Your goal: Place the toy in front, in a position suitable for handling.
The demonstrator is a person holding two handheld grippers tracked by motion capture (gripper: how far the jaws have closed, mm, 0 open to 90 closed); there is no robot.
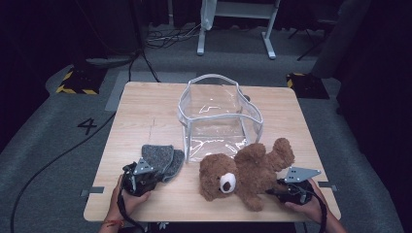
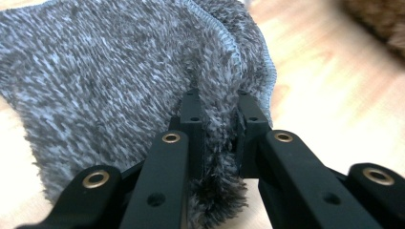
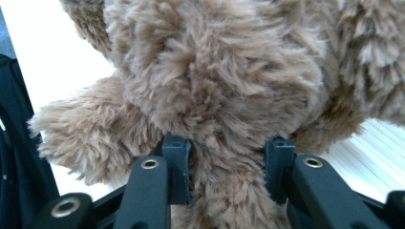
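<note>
My left gripper [image 1: 137, 178] sits at the near left of the tabletop [image 1: 145, 121], its jaws clamped on a fold of the grey fleece cloth [image 2: 119, 71], which lies flat on the pale wood just ahead of them. My right gripper [image 1: 291, 187] is at the near right edge, jaws pinched on a limb of the brown teddy bear [image 1: 243, 172]; in the right gripper view its fur [image 3: 224, 95] bulges out between and above them. The bear lies sprawled on the near half of the tabletop, its white muzzle turned toward me, one paw close to the clear plastic bag [image 1: 218, 114] standing open in the middle. The cloth and the bear are apart, with bare wood between them.

The tabletop is light wood grain, square-edged. It stands on grey carpet [image 1: 53, 145], where a "4" [image 1: 87, 126] is marked to the left and a black cable [image 1: 58, 160] runs across. Yellow-and-black striped tape [image 1: 75, 90] marks a base at far left, and a white frame [image 1: 233, 29] stands behind in the dark room.
</note>
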